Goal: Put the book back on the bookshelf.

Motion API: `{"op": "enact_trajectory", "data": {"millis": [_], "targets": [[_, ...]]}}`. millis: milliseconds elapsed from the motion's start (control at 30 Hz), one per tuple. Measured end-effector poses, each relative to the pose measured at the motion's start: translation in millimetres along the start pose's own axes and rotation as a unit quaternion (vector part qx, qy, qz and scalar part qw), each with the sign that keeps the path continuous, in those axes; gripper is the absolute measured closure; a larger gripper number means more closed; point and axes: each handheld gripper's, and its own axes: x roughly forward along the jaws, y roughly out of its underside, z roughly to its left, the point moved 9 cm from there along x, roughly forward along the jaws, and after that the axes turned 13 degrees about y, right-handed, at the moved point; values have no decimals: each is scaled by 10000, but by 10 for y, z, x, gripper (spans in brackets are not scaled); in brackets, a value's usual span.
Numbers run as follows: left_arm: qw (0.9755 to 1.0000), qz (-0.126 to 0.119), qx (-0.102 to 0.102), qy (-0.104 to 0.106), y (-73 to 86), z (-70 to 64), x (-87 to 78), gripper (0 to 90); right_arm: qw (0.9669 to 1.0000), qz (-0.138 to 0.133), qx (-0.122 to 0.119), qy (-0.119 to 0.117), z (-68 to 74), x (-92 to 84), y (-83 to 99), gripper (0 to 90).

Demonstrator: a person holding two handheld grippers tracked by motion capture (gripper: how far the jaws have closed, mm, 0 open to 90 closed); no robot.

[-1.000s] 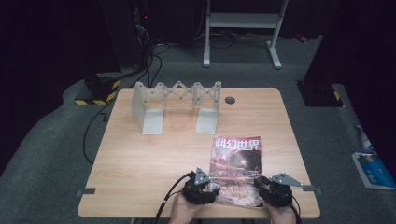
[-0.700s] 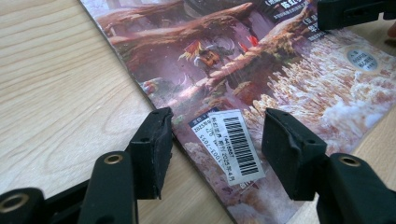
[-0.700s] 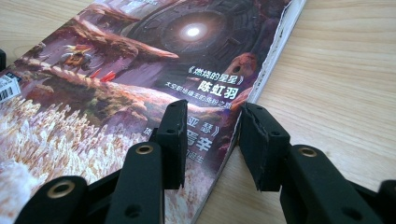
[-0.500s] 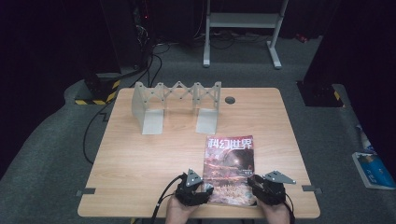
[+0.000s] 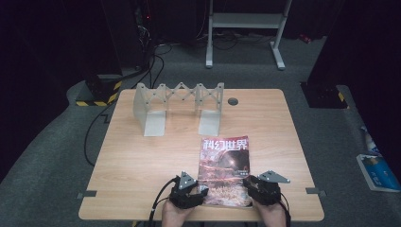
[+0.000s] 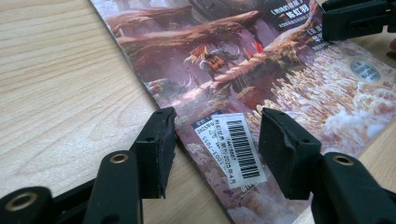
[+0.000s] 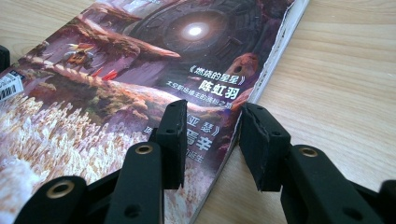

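Observation:
A magazine [image 5: 224, 170] with a dark fantasy cover lies flat on the wooden table [image 5: 142, 161], near its front edge. My left gripper [image 5: 189, 191] is at the magazine's near left corner. In the left gripper view my left gripper [image 6: 217, 140] is open and straddles the magazine [image 6: 224, 56] edge by the barcode label [image 6: 236, 147], one jaw over the wood and one over the cover. My right gripper [image 5: 262, 187] is at the near right corner. In its own view my right gripper [image 7: 212, 135] is open, straddling the right edge of the magazine [image 7: 140, 60].
A grey folding rack [image 5: 179, 106] with upright dividers stands at the back of the table. A round cable hole [image 5: 232, 101] lies behind it to the right. Cables [image 5: 94, 127] trail on the floor to the left, and a metal stand [image 5: 246, 33] is beyond the table.
Both grippers and the magazine between them have shifted to the left along the table's front edge. The rack has not moved.

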Motion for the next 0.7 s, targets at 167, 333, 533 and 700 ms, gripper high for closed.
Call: {"op": "enact_trajectory", "data": {"millis": [167,333,533,700], "targets": [[10000,26,-40,-46,10,51,-44,448,10000,-1,-28,-30,57,44,-43,618],[9999,6,-127,-101,26,92,-88,446,9999,-5,-67,-75,119,83,-76,618],[9997,26,-170,-163,29,118,-109,446,9999,-25,-109,-89,155,104,-94,618],[9997,-2,-209,-153,33,150,-132,447,9999,-59,-69,-128,178,114,-100,617]]}}
